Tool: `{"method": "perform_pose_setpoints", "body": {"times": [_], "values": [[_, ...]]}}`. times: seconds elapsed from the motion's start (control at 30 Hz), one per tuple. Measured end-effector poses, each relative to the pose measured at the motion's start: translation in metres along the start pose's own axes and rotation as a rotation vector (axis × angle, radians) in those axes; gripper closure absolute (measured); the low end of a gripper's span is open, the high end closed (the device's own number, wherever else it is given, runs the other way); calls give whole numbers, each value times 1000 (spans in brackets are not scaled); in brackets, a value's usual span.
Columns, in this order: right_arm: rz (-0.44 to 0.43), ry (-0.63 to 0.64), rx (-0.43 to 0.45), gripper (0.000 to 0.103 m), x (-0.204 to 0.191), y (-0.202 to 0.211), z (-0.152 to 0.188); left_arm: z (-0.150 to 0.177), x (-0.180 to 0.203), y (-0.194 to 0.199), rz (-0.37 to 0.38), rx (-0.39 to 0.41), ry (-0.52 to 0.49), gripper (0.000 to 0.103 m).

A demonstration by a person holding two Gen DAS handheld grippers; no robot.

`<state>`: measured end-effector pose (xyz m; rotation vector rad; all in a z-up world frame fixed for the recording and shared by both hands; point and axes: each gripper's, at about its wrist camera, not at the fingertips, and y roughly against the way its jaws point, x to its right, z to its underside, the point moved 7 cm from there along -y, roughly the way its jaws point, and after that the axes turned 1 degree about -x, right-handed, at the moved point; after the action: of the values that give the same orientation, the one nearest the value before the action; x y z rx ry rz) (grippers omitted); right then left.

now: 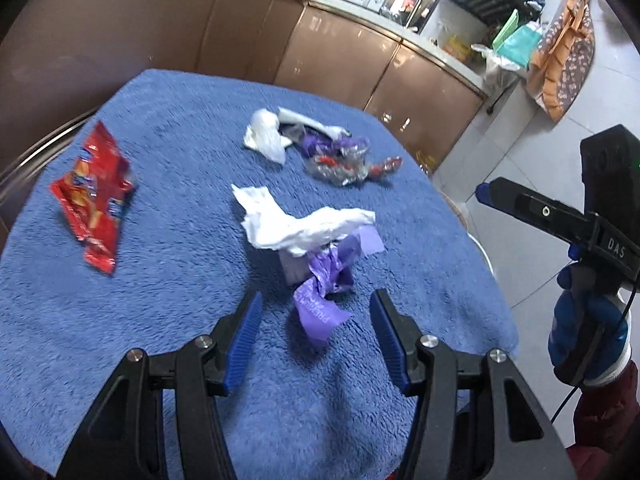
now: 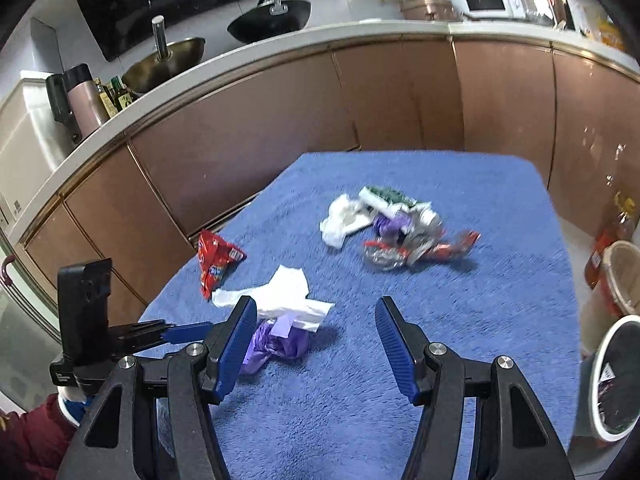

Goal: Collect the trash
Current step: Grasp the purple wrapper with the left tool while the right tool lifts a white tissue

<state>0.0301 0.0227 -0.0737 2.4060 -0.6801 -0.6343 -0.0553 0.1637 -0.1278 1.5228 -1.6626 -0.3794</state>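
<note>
Both grippers hang above the blue towel (image 2: 500,280) with jaws spread and nothing between them. The left gripper (image 1: 316,316) sits just over a purple wrapper (image 1: 320,300) tucked under a white tissue (image 1: 296,224). The right gripper (image 2: 316,320) is beside that pile. A white-rimmed bin (image 2: 618,376) at the towel's right edge holds dark contents I cannot identify.

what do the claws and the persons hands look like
Each claw, left claw and right claw, has black plastic linkage arms with silver bolts and ribbed blue fingers. The right handle bears white "DAS" lettering and a thin black cable. The right hand wears a blue glove, white cuff, dark red sleeve.
</note>
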Motion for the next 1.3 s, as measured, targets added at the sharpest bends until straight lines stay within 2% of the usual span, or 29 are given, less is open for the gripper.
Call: {"method": "perform_pose_setpoints", "body": {"times": [0.2, 0.27, 0.33, 0.43, 0.87, 1.07, 1.13, 1.17, 1.2, 1.3], "values": [[-48, -32, -54, 44, 8, -29, 7, -3, -2, -26, 4, -48, -7, 51], [-68, -41, -72, 44, 8, -38, 8, -1, -3, -34, 8, -67, -13, 65], [-85, -44, -93, 44, 7, -48, 9, 1, -5, -40, 14, -81, -13, 75], [-114, -50, -119, 44, 3, -62, 10, 3, -8, -43, 22, -85, -26, 83], [-183, -110, -208, 44, -3, -108, 16, 9, -15, -41, 81, -68, -16, 88], [-218, -156, -215, 63, -2, -117, 17, 12, -15, -39, 86, -63, -9, 89], [-224, -161, -212, 76, -2, -119, 15, 13, -15, -38, 84, -61, -7, 91], [-223, -155, -214, 90, -2, -120, 14, 13, -15, -37, 84, -60, -5, 91], [-216, -143, -209, 97, -4, -120, 13, 13, -15, -36, 84, -59, -3, 91], [-203, -114, -183, 99, -8, -118, 8, 14, -15, -32, 84, -53, -2, 92]]}}
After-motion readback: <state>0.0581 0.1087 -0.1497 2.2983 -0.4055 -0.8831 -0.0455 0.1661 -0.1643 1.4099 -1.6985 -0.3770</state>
